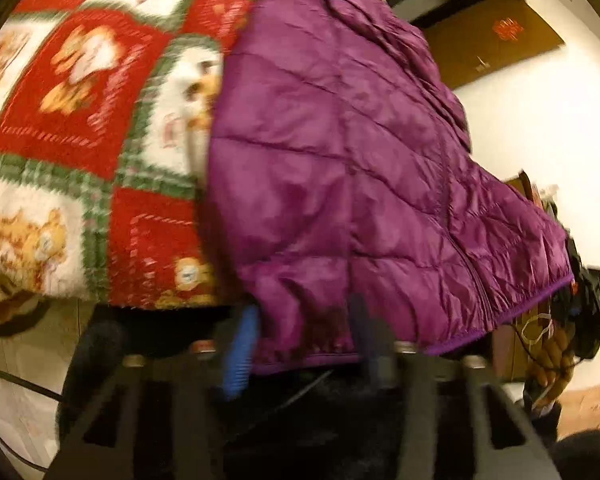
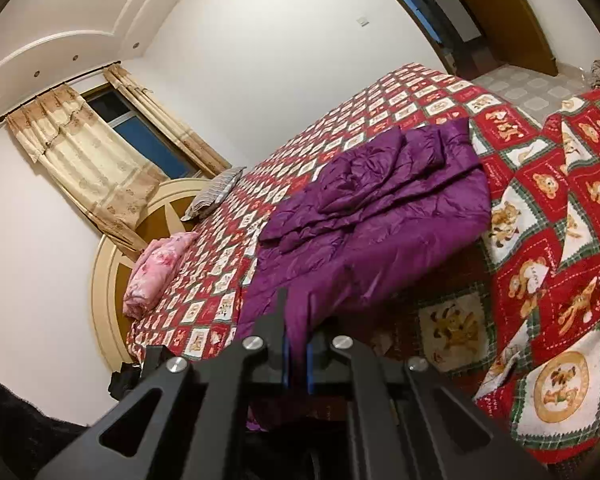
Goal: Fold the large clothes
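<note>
A purple quilted jacket (image 1: 340, 152) lies on a bed under a red, white and green teddy-bear blanket (image 1: 80, 120). My left gripper (image 1: 302, 340) sits at the jacket's near hem. Bunched purple cloth fills the gap between its blue pad (image 1: 240, 352) and its dark finger (image 1: 364, 332); this view is blurred. In the right wrist view the jacket (image 2: 380, 216) spreads across the blanket (image 2: 540, 264) with a sleeve folded on top. My right gripper (image 2: 298, 360) is shut on a strip of the jacket's near edge, which hangs off the bed.
A striped pillow (image 2: 216, 192) and a pink folded quilt (image 2: 156, 272) lie by the round headboard (image 2: 112, 280). Behind it a curtained window (image 2: 100, 152) shows. A brown door (image 1: 492, 36) stands past the bed. A hand (image 1: 552, 360) shows by the jacket's far hem corner.
</note>
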`<state>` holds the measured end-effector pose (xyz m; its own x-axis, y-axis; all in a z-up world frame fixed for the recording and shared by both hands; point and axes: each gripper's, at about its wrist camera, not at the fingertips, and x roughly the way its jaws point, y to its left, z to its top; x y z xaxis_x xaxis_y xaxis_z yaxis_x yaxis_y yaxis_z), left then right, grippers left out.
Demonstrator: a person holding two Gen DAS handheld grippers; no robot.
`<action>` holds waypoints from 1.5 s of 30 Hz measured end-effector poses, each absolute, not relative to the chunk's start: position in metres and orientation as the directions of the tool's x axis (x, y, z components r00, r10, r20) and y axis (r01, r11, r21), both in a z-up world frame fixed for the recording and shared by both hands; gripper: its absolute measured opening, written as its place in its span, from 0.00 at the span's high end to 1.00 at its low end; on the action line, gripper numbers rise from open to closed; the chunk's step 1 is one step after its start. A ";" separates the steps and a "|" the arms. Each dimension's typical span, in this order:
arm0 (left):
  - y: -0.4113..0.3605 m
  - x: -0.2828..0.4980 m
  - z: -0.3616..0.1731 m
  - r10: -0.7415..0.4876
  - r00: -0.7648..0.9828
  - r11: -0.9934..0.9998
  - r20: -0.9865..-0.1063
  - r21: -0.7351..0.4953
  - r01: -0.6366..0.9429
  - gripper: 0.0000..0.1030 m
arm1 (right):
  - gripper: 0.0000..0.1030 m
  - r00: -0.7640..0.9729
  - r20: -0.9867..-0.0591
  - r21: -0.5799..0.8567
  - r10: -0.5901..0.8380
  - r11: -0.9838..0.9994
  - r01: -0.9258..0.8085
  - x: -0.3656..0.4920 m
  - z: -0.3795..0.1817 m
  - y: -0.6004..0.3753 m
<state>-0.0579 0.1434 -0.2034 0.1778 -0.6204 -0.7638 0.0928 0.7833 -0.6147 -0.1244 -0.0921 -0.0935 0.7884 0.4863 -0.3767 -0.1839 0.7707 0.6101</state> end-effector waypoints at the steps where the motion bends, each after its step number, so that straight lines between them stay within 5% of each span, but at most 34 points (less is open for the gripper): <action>1: 0.147 -0.059 -0.203 -0.618 0.183 0.784 -0.764 -0.614 0.085 0.73 | 0.92 0.791 -0.379 0.607 0.481 0.774 -0.180 -0.126 -0.093 -0.092; 9: 0.154 -0.066 -0.195 -0.511 0.228 0.858 -0.829 -0.507 0.079 0.75 | 0.91 0.797 -0.386 0.604 0.465 0.780 -0.162 -0.131 -0.094 -0.094; 14: 0.168 -0.070 -0.197 -0.543 0.250 0.832 -0.802 -0.555 0.028 0.30 | 0.91 0.798 -0.388 0.601 0.461 0.783 -0.161 -0.131 -0.093 -0.095; 21: 0.140 -0.061 -0.208 -0.586 0.159 0.810 -0.794 -0.580 0.087 0.26 | 0.91 0.795 -0.390 0.597 0.464 0.785 -0.165 -0.133 -0.094 -0.094; 22: 0.135 -0.060 -0.208 -0.609 0.152 0.794 -0.779 -0.598 0.112 0.36 | 0.91 0.795 -0.390 0.598 0.464 0.784 -0.165 -0.132 -0.094 -0.094; 23: 0.133 -0.059 -0.207 -0.614 0.154 0.789 -0.774 -0.602 0.123 0.60 | 0.91 0.796 -0.391 0.596 0.462 0.786 -0.163 -0.132 -0.093 -0.094; 26: 0.143 -0.057 -0.205 -0.636 0.178 0.771 -0.751 -0.627 0.111 0.88 | 0.91 0.799 -0.398 0.588 0.451 0.794 -0.155 -0.134 -0.094 -0.093; 39: 0.193 -0.075 -0.078 -0.805 0.413 0.578 -0.427 -0.722 0.381 0.95 | 0.91 0.806 -0.314 0.566 0.501 0.780 -0.265 -0.151 -0.058 -0.078; 45: 0.199 -0.069 -0.035 -0.798 0.475 0.580 -0.372 -0.689 0.434 0.95 | 0.91 0.812 -0.268 0.563 0.519 0.768 -0.306 -0.150 -0.041 -0.079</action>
<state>-0.0688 0.1995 -0.0351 0.4750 -0.7976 -0.3717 0.4344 0.5798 -0.6893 -0.1499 -0.0786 -0.0411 0.8117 0.5191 -0.2677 -0.3056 0.7681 0.5627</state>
